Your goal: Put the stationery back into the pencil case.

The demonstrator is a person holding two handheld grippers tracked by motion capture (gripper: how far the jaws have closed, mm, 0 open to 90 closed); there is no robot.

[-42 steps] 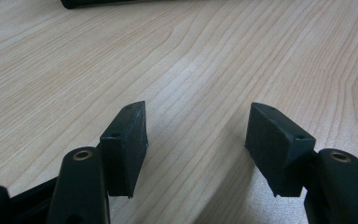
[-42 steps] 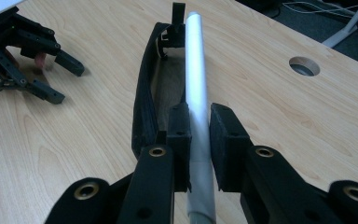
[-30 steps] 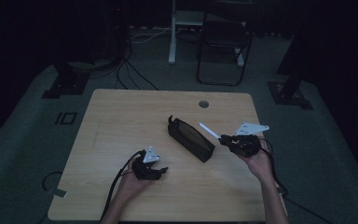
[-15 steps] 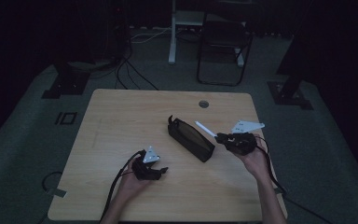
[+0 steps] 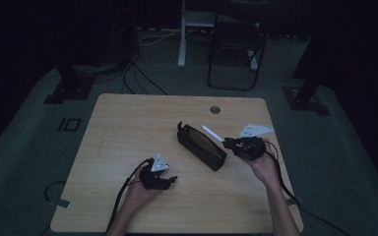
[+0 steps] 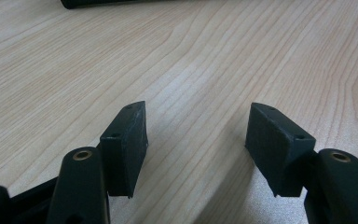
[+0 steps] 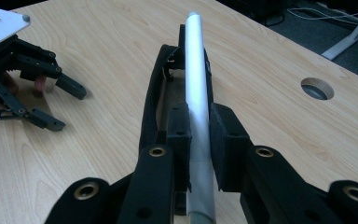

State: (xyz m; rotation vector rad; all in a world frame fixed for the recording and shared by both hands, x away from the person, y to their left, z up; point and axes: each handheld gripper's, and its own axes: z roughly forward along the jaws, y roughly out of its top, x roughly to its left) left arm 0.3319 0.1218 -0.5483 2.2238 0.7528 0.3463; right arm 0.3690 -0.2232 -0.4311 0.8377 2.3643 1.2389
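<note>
the right hand-held gripper point(image 7: 199, 144) is closed on a white pen point(image 7: 196, 79), which sticks out long past the jaws and points over the open black case point(image 5: 202, 146) in the middle of the table point(image 5: 128, 123). the hold is near one end of the pen, so i think the pen can turn or slip between the pads if its tip hits the rim of the case, and then it can fall on the table beside the case and not into it. the case is soft and nothing holds it, so a push from the pen can also slide it away. the left hand-held gripper point(image 6: 196, 140) is wide open with nothing between its jaws, low over bare wood near the front of the table, well apart from the case, so it gives no help now. compared with one second ago, the right hand-held gripper with the pen has come a little closer to the case, and the left one and the case stay in the same place.
</note>
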